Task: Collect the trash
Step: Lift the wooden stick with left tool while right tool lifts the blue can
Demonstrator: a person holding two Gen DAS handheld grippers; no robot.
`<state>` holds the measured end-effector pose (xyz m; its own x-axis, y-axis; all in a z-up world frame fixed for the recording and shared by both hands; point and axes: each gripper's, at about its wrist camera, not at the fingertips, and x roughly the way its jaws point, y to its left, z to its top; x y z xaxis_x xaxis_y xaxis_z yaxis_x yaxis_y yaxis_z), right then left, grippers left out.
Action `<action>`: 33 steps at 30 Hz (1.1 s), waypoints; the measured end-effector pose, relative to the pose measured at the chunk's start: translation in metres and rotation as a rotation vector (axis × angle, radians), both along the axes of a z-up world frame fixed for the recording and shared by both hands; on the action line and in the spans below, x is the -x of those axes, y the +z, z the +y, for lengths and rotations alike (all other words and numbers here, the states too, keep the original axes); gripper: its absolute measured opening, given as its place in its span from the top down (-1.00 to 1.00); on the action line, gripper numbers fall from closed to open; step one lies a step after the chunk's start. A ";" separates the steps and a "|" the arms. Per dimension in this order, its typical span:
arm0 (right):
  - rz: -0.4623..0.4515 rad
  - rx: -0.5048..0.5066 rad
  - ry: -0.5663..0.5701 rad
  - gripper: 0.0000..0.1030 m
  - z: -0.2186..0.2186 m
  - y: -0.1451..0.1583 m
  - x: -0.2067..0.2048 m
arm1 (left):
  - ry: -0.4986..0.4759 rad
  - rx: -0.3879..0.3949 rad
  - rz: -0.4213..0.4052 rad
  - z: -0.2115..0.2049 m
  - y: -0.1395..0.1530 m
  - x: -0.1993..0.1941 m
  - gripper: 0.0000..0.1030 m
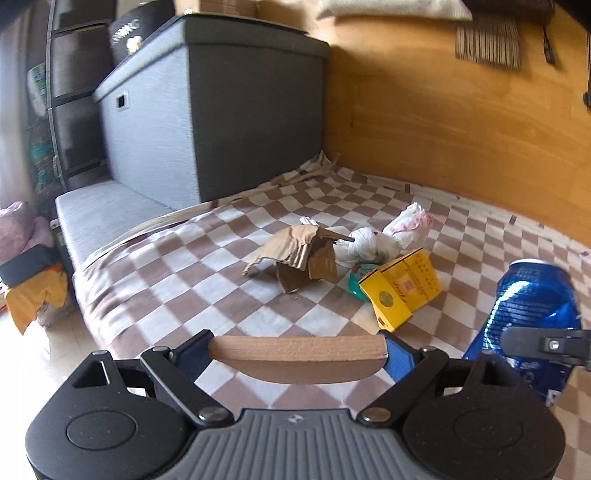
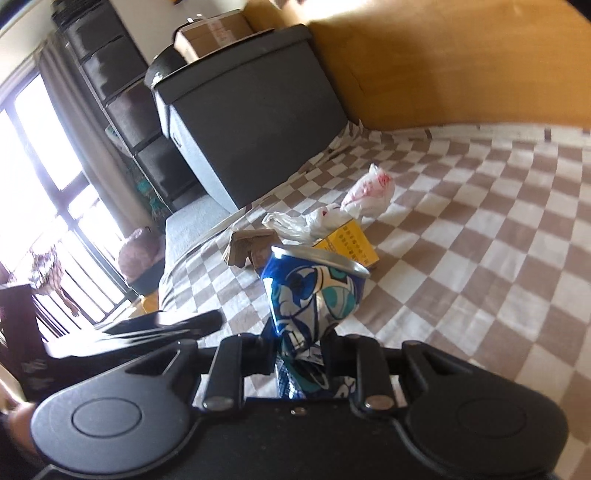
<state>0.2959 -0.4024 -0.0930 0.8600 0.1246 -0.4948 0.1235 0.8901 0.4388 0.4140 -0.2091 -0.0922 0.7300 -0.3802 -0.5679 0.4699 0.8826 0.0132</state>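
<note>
Right wrist view: the right gripper point(image 2: 301, 345) pinches the crushed blue drink can point(image 2: 314, 295), long axis at 12 o'clock. Left gripper point(image 1: 297, 356) clamps a wooden piece point(image 1: 297, 360); the yellow carton point(image 1: 400, 291) on the checked bed cover point(image 1: 184, 288) lies at 1 o'clock, nearer it.

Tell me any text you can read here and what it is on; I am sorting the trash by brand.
Nothing reads clearly.
Yellow box: rows of print and a round emblem, too small to read.
Blue can: white print and graphics, blurred.
White plastic bag: red marks, illegible.
Black bag on the grey storage box: pale lettering, blurred.
</note>
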 end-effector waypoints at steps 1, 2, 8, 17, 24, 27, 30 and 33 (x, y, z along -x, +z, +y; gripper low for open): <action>-0.001 0.020 -0.001 0.54 0.002 0.002 0.004 | 0.005 0.006 -0.002 0.004 0.004 0.007 -0.79; -0.001 0.038 -0.004 0.55 0.004 0.004 0.008 | 0.008 0.014 -0.004 0.009 0.008 0.015 -0.79; 0.002 0.115 -0.011 0.55 0.013 0.014 0.038 | 0.038 0.027 -0.014 0.028 0.031 0.062 -0.79; 0.011 0.225 0.007 0.56 0.023 0.036 0.087 | 0.068 0.059 0.005 0.043 0.050 0.124 -0.79; 0.022 0.280 0.014 0.56 0.035 0.046 0.115 | 0.087 0.090 0.028 0.055 0.049 0.158 -0.79; 0.026 0.299 0.021 0.56 0.043 0.048 0.123 | 0.099 0.094 0.030 0.063 0.049 0.167 -0.79; 0.031 0.317 0.035 0.56 0.053 0.048 0.128 | 0.112 0.103 0.034 0.074 0.048 0.173 -0.79; 0.043 0.325 0.050 0.56 0.064 0.047 0.130 | 0.132 0.115 0.046 0.087 0.045 0.178 -0.79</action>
